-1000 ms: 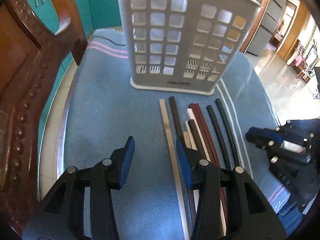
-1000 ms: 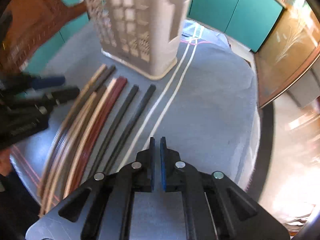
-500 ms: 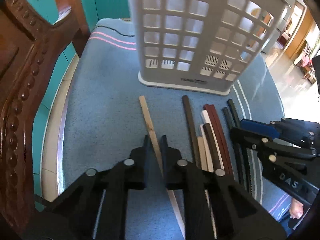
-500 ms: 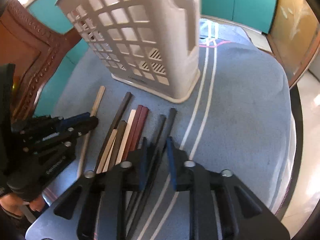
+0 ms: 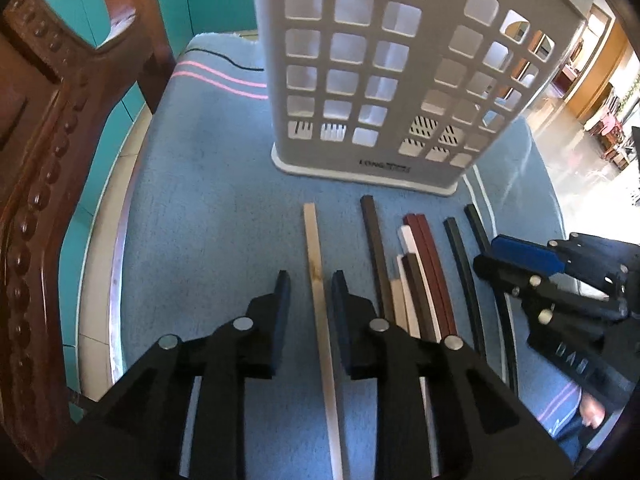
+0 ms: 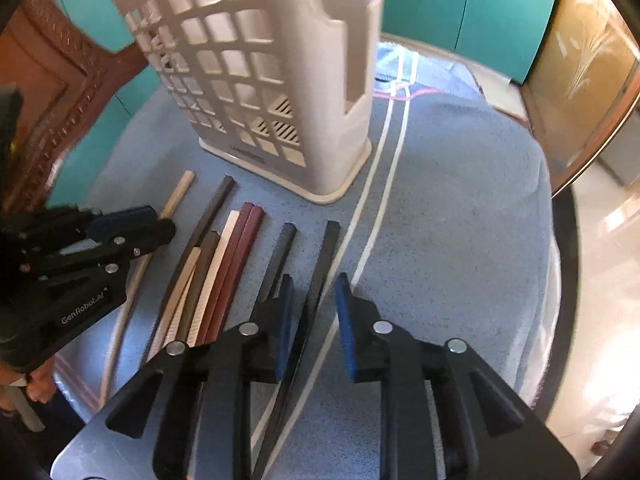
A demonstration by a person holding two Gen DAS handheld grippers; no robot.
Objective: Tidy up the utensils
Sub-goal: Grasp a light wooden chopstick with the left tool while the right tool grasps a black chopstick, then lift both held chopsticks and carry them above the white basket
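Note:
Several chopsticks lie side by side on a blue cloth in front of a white perforated utensil holder (image 5: 384,92), which also shows in the right wrist view (image 6: 256,92). My left gripper (image 5: 310,282) is open and straddles the pale wooden chopstick (image 5: 314,240), the leftmost one. My right gripper (image 6: 314,284) is open and straddles the rightmost black chopstick (image 6: 326,256). Between them lie a dark brown chopstick (image 5: 374,248), white ones, two maroon ones (image 5: 430,260) and another black one (image 5: 460,256). Neither gripper grips a stick.
A carved wooden chair (image 5: 36,168) stands close at the left. The blue cloth (image 6: 448,208) covers a round table with its edge to the right. Teal cabinets (image 6: 472,4) stand behind. The right gripper's body (image 5: 560,280) lies beside the sticks.
Both grippers have opened wider since half a second ago. The left one now spans the pale chopstick and the right one spans the rightmost black chopstick. Both moved slightly nearer the holder.

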